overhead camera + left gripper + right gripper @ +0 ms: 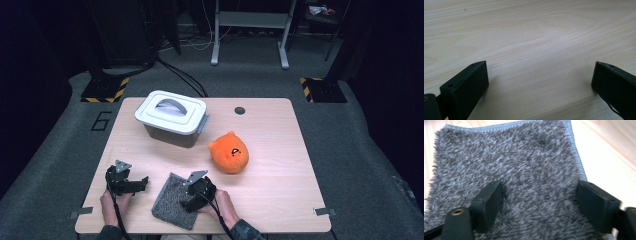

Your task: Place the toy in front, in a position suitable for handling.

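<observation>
A: Right gripper (537, 202) first. Jaws are spread, not fully, and straddle the grey pile of the shaggy cloth (506, 170). Pads sit down in the fibres, one on either side of a patch, nothing pinched between them.

B: So a pinch setup?

A: Looks like it to me. Tips are angled down into the near-right part of the cloth (176, 200), by its stitched edge, which is probably where a fold or corner is easiest to gather. No real grip, the fabric lies flat.

B: Left one?

A: Left gripper (539, 82) is wide, jaws far apart over bare wood, nothing between them. In the high view the left gripper (125, 181) sits just left of the cloth, apart from it. I'd guess it's parked there, ready to take the other side or hold things steady.

B: Where is the cloth on the table (280, 150)?

A: Near front edge, between the two hands, lying slantwise.

B: Anything farther out?

A: Orange plush toy (229, 152) beyond the right gripper, clear of the cloth. White lidded box (172, 117) further back on the left, lid on, handle flat. Neither is touched.
</observation>
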